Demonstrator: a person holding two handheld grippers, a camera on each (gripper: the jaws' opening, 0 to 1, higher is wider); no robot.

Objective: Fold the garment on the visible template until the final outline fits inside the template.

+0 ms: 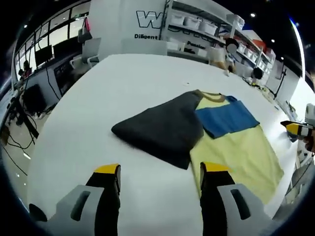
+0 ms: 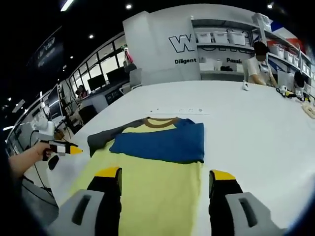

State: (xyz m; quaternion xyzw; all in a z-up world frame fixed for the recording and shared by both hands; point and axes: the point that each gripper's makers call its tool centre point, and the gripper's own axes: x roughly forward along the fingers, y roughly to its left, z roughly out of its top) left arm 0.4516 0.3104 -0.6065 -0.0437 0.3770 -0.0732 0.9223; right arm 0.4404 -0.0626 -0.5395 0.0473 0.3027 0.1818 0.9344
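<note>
Left gripper view: the left gripper [image 1: 160, 177] hangs wide and empty over the white table [image 1: 98, 103], near the garment [image 1: 236, 147] with its dark sleeve [image 1: 162, 130] spread out.

Right gripper view: the right gripper [image 2: 165, 184] hangs wide and empty above the garment's yellow body [image 2: 157, 196], whose blue sleeve [image 2: 160, 142] is folded across. The dark sleeve probably goes in next.

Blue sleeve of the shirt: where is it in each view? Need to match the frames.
Left gripper view: the blue sleeve lies right of centre, folded across the yellow shirt body, beside the dark grey sleeve.
Right gripper view: it lies at centre, above the jaws, across the shirt body's upper part.
Shared landmark: the brown collar.
</note>
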